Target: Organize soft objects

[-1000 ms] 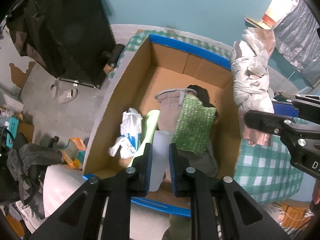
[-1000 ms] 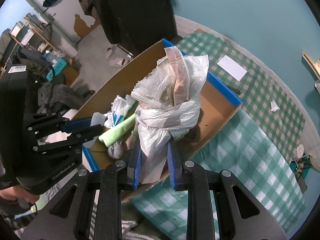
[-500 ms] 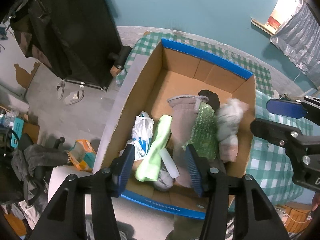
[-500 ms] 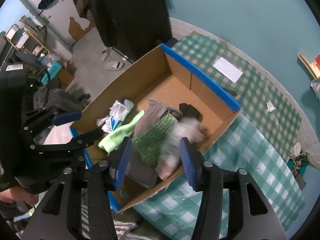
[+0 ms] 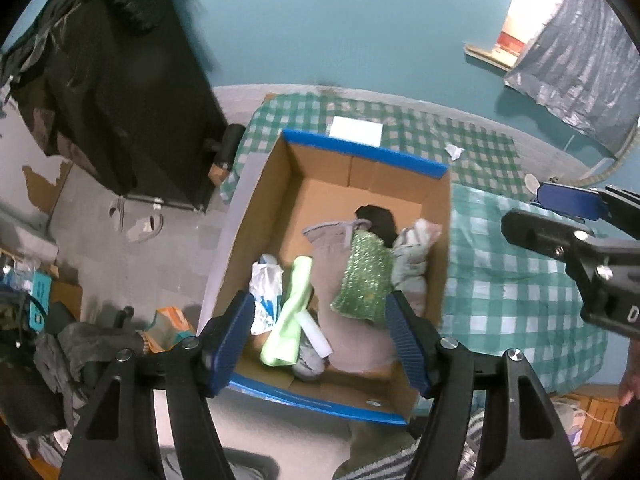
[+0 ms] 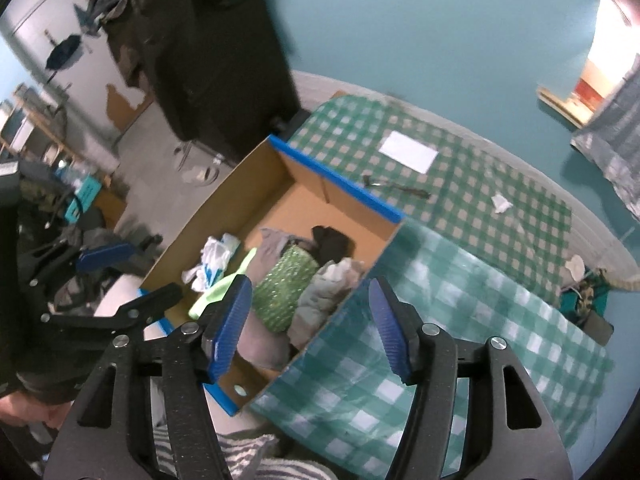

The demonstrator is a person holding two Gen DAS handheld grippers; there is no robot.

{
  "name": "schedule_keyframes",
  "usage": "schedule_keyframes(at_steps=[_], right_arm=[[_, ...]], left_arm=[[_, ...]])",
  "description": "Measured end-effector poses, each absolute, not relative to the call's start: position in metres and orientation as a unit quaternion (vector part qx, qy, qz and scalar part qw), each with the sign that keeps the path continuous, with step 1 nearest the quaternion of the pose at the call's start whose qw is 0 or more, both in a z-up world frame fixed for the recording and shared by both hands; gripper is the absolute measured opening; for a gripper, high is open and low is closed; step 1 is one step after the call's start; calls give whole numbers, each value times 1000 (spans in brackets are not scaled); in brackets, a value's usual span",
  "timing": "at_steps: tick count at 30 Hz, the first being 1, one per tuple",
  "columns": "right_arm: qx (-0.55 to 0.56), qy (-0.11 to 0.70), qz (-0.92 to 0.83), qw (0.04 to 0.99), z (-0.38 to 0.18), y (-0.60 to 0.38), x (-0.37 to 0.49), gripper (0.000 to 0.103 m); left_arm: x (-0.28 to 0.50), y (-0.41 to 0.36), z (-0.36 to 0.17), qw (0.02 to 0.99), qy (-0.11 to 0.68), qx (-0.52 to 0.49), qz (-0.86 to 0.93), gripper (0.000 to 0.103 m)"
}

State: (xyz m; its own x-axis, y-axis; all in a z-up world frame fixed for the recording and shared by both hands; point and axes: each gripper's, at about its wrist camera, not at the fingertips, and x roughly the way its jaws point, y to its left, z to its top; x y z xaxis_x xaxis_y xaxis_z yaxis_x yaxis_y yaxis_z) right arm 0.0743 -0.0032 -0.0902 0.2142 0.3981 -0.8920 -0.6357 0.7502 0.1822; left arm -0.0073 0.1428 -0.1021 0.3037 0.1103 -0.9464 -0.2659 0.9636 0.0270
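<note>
Both grippers hang empty above the box.
The left gripper and right gripper have just been opening, nothing between their jaws; beyond, the soft objects lie inside the cardboard box on the checked cloth.

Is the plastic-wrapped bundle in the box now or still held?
In the box. The bundle lies against its wall beside the green mesh, nothing between the right hand-held gripper's just-opened jaws.

Cardboard box: matt brown w/ glossy blue edge tape. Checked cloth on counter: soft woven, matt. Green bubble wrap: shiny, bumpy. Plastic bag: crinkled, glossy. Hand-held gripper pads: ribbed blue, matt.
</note>
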Motion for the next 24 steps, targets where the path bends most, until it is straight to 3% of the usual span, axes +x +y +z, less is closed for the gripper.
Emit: schedule_keyframes(at_steps=[3, 24], right_arm=[[-102, 526, 324, 779, -82, -14, 75, 63], [-73, 515, 250, 817, -50, -91, 58, 64]], left_arm=[[-6, 134, -90, 811, 572, -61, 109, 78], [-12, 94, -43, 812, 574, -50, 99, 81]])
